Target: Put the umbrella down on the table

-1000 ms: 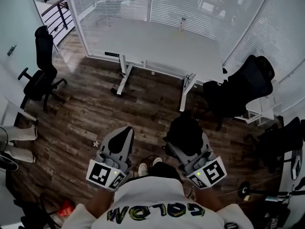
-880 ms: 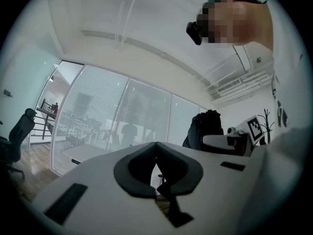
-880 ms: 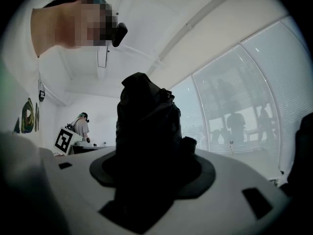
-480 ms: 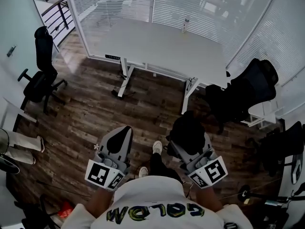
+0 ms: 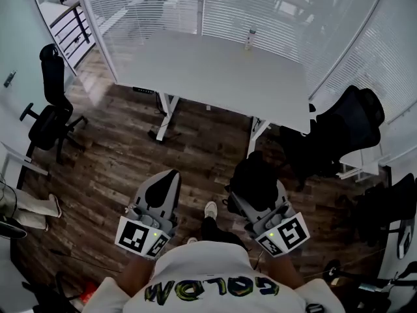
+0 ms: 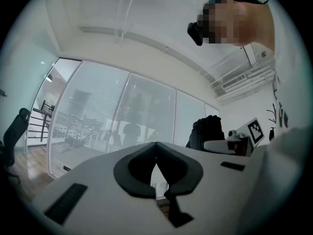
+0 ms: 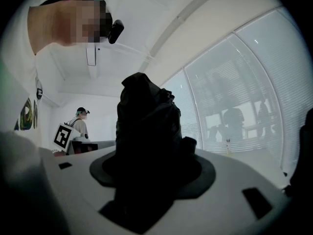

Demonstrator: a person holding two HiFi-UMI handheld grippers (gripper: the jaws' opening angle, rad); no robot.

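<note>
Facing the white table (image 5: 215,77) from the wooden floor (image 5: 111,155), we are looking down on a tabletop that is carrying only a small bottle (image 5: 249,38), standing at its far edge near the blinds. A black office chair (image 5: 342,129) is sitting just off the tabletop's near right corner, and another black chair (image 5: 49,103) is standing well off to the left by the wall. Someone's legs (image 5: 29,204) are showing at the left edge of the head view. Only open floor is lying between us and the table's near edge. In the right gripper view, a second person (image 7: 79,124) is standing behind a marker cube.

We are holding the folded black umbrella (image 5: 254,178) in the right tongs (image 5: 257,194), whose jaws are clamping on its bundled fabric; the umbrella is rising upright out of them, over the floor and well short of the table. The left tongs (image 5: 171,175) are hanging beside it, apart from it, with their jaws closing tip to tip on nothing.
</note>
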